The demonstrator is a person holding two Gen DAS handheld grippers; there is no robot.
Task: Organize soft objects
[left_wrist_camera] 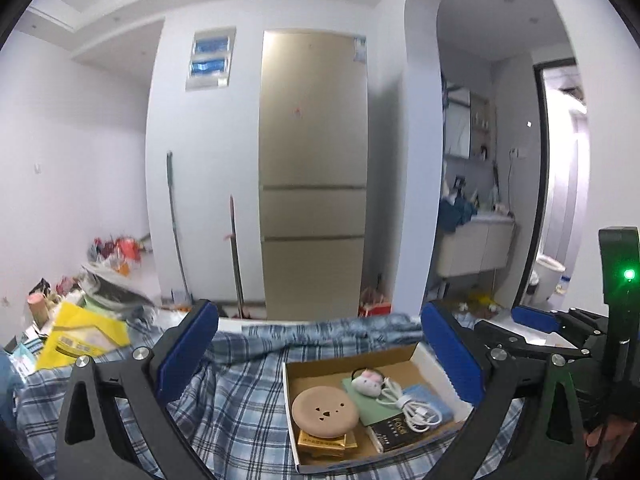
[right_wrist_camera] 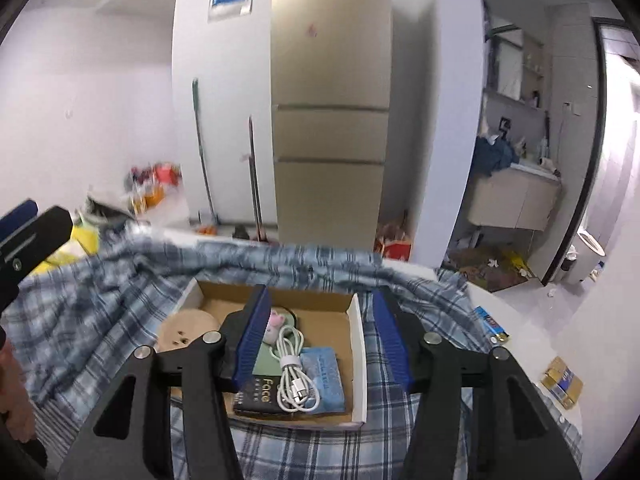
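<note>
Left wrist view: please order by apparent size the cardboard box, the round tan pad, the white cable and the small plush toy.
1. cardboard box
2. round tan pad
3. white cable
4. small plush toy
All lie together, so nearness hardly matters.

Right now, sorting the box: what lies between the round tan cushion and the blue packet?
The green pouch, pink-eared plush and white cable, per the left wrist view.
</note>
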